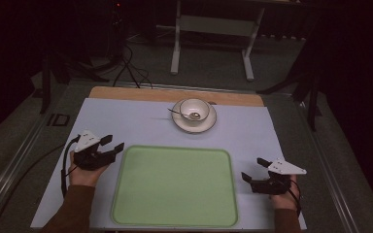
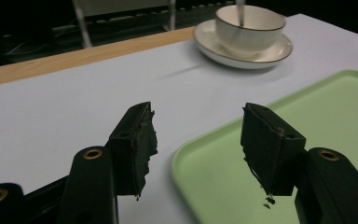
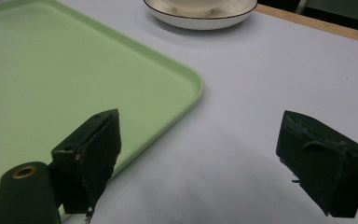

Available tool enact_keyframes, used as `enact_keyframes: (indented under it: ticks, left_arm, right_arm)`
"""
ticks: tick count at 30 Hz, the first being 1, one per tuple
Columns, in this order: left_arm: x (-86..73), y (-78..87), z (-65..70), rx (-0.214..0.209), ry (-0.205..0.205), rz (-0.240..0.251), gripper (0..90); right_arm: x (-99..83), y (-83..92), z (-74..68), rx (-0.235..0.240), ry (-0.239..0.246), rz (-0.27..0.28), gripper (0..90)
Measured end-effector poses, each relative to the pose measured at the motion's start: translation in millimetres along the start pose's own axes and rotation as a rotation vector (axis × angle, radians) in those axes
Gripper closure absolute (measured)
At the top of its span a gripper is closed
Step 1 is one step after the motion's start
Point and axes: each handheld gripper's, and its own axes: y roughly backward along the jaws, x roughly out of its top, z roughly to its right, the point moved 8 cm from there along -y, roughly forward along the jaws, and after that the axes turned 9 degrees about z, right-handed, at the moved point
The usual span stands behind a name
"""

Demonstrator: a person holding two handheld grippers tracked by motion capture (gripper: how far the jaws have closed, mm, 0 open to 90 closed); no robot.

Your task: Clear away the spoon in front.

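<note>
Near the front edge of the tabletop, centred: green tray [image 1: 175, 187], lying flat on the pale blue sheet [image 1: 141, 121], nothing on it. Left gripper [image 1: 112, 144] just off the tray's far left corner, jaws standing wide apart with nothing between them; in the left gripper view the tray's corner [image 2: 279, 154] sits below the gap. Right gripper [image 1: 253, 169] just beside the tray's right edge, near the front right corner of the tabletop, jaws likewise wide apart and holding nothing; tray edge [image 3: 74, 84] passes under its left jaw. Toward the far edge, well apart from both grippers: white cup [image 1: 194, 109] on a saucer [image 1: 194, 124], spoon [image 1: 177, 112] resting in the cup. Bare wood strip [image 1: 126, 93] along the far edge.
</note>
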Motion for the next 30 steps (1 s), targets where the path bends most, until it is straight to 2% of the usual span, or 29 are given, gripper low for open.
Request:
enact_keyframes:
  ticks: [4, 8, 10, 11, 13, 16, 17, 22, 30]
  left_arm:
    - [10.3, -13.7, 8.2, -0.019, -0.009, 0.006, 42.8]
    - [23.2, -23.9, 11.8, -0.034, 0.001, 0.024, 42.8]
    - [23.2, -23.9, 11.8, -0.034, 0.001, 0.024, 42.7]
    - [30.6, -31.7, 13.8, -0.041, 0.013, 0.033, 42.7]
    - [34.4, -37.3, 15.1, -0.049, 0.02, 0.035, 42.7]
    - [35.9, -40.2, 15.6, -0.049, 0.022, 0.036, 42.7]
    - [39.6, -48.5, 17.7, -0.056, 0.032, 0.038, 42.7]
    - [41.3, -56.4, 19.4, -0.063, 0.04, 0.034, 42.7]
    - [49.2, -78.6, 26.1, -0.085, 0.054, 0.022, 43.1]
  right_arm:
    - [0.0, 0.1, 0.3, 0.0, 0.0, 0.001, 13.7]
    - [-0.5, -0.3, 0.4, 0.002, 0.001, -0.002, 13.7]
    - [-0.5, -0.5, 0.4, 0.002, 0.0, -0.003, 13.7]
    - [-0.7, -0.5, 0.5, 0.003, 0.0, -0.004, 13.7]
    - [-0.8, -0.6, 0.4, 0.004, 0.0, -0.004, 13.7]
    - [-0.9, -0.8, 0.4, 0.005, 0.0, -0.005, 13.7]
    - [-1.2, -1.1, 0.5, 0.005, 0.001, -0.007, 13.7]
    - [-1.1, -1.1, 0.8, 0.005, 0.0, -0.006, 13.6]
    - [-1.3, -1.2, 0.8, 0.007, -0.001, -0.007, 13.7]
